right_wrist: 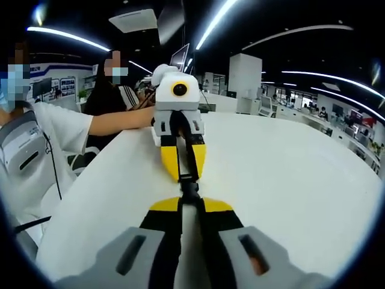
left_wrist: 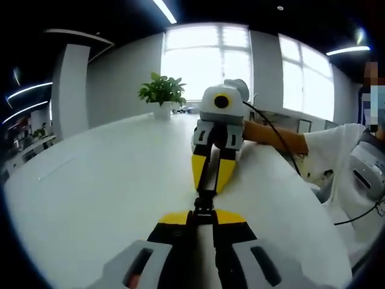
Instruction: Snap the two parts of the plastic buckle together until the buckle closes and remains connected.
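Observation:
A black plastic buckle (left_wrist: 204, 201) is held just above the white table (left_wrist: 90, 180), spanning the gap between two yellow-tipped grippers that face each other. My left gripper (left_wrist: 203, 215) is shut on the near part. My right gripper (left_wrist: 210, 180) comes in from the far side, shut on the other part. In the right gripper view the buckle (right_wrist: 189, 188) runs from my right gripper (right_wrist: 189, 205) to the left gripper (right_wrist: 183, 171). The two parts meet end to end in a straight line. Whether they are latched cannot be told.
A potted plant (left_wrist: 161, 93) stands at the table's far end by the windows. A person in white (right_wrist: 42, 138) sits at the table edge holding the grippers, and a second person (right_wrist: 111, 90) sits behind. The white table (right_wrist: 289, 180) stretches wide to the right.

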A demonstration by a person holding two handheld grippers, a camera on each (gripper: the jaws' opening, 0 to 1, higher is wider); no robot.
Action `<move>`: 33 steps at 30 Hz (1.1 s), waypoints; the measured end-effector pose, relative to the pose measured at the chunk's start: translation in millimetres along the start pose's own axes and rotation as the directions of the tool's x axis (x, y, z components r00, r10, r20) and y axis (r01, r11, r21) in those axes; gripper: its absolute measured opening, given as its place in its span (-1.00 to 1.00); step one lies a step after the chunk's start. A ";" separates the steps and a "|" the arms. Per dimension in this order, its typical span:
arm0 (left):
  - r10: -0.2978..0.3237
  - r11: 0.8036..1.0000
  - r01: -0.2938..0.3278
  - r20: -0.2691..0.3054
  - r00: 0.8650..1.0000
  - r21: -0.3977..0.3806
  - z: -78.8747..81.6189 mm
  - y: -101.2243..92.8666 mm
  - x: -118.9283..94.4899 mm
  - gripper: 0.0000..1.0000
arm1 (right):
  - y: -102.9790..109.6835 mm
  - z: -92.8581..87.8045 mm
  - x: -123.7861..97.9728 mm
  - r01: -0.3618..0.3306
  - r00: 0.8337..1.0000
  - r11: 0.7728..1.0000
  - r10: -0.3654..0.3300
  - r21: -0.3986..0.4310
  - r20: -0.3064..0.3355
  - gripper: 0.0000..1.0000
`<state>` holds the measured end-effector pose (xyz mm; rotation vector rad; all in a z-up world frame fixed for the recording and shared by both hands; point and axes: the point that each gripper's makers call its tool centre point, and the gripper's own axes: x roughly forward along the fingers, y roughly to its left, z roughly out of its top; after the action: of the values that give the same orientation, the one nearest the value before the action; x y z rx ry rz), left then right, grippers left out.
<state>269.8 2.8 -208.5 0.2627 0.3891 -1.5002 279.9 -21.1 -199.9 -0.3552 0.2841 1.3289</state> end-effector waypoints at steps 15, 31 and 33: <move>-0.037 0.999 0.037 -0.001 0.999 0.030 1.1 -1.7 -1.0 -0.76 | 12.4 0.0 0.8 -0.032 0.999 0.999 0.033 -0.027 0.008 -0.77; -0.051 0.998 0.051 -0.008 0.999 0.023 4.3 -0.4 0.9 -0.78 | 17.9 6.2 -7.7 -0.061 0.997 0.998 0.062 -0.019 0.048 -0.79; -0.045 0.999 0.045 -0.013 0.999 0.023 4.1 0.7 1.2 -0.78 | 17.5 3.1 -7.4 -0.062 0.997 0.998 0.063 -0.010 0.034 -0.79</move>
<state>270.8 0.1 -205.3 0.2833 0.3900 -1.5483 261.2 -22.9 -195.7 -0.3334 0.2623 1.3968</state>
